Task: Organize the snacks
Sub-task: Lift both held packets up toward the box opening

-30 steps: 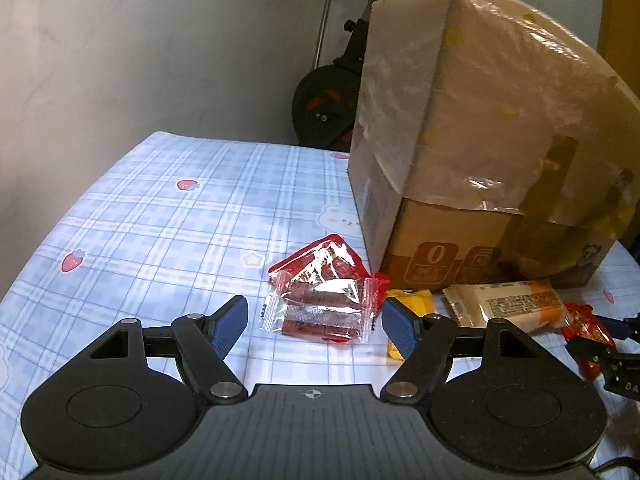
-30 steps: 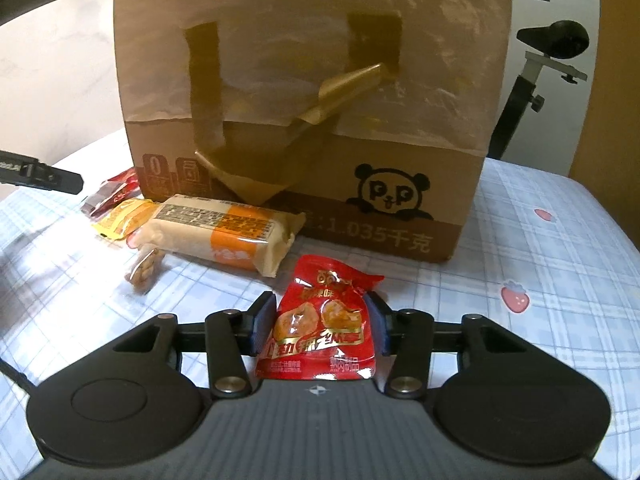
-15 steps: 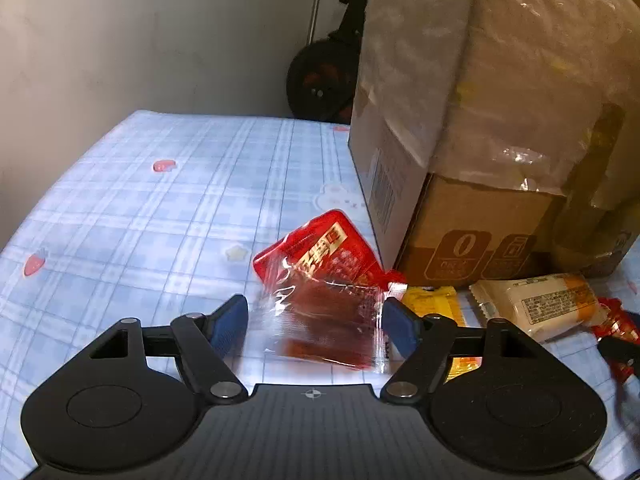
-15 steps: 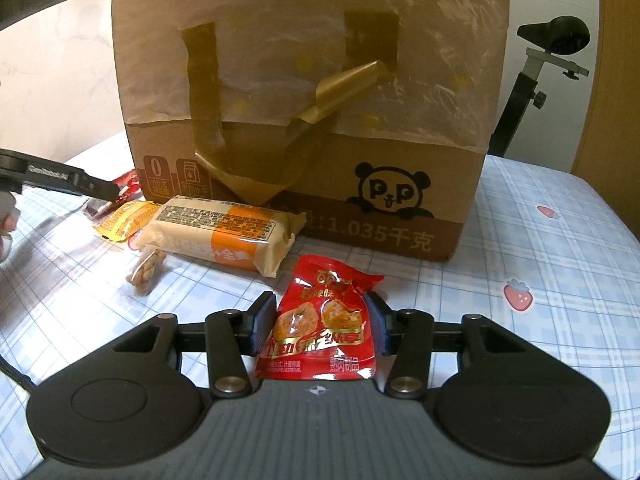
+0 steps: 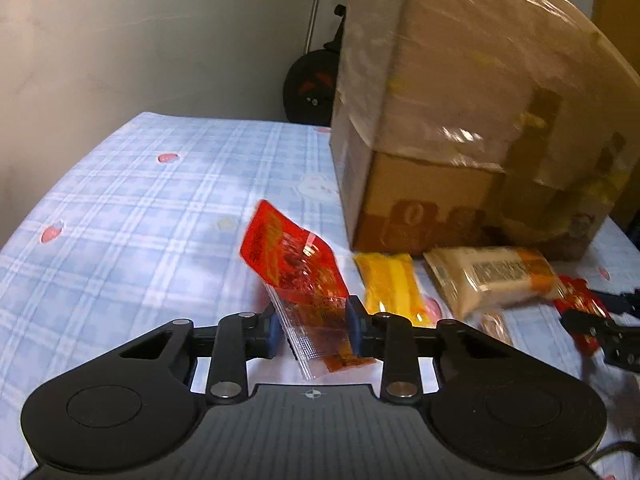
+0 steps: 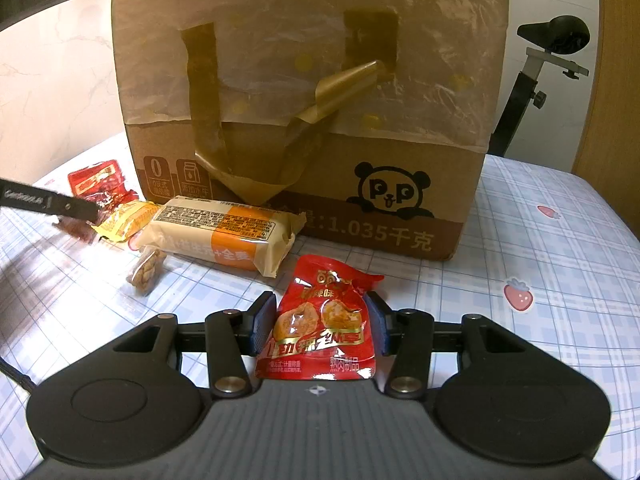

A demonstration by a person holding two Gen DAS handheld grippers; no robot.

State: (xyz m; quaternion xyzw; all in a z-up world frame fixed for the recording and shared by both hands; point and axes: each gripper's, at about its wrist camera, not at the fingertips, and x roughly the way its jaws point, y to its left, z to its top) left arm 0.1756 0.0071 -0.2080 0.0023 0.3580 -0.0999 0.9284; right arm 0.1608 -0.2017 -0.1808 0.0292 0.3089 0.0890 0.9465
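Observation:
My left gripper (image 5: pixel 313 330) is shut on a clear-and-red snack packet (image 5: pixel 298 276) and holds it tilted just above the tablecloth. My right gripper (image 6: pixel 318 326) is shut on a red snack pouch (image 6: pixel 320 330) with gold lettering, in front of the cardboard box (image 6: pixel 312 120). On the cloth lie a yellow packet (image 5: pixel 390 284), an orange-and-cream bar (image 6: pixel 224 232) and a small twisted snack (image 6: pixel 146 270). The left gripper's finger (image 6: pixel 44 202) shows at the left of the right wrist view.
The tall taped cardboard box (image 5: pixel 472 120) with a panda mark stands on the blue checked tablecloth (image 5: pixel 140 208). An exercise bike (image 6: pixel 548 68) stands behind the table at the right. A white wall lies to the left.
My left gripper closed on the clear-and-red packet and lifted it, tilting it up. My right gripper stayed still with the red pouch held.

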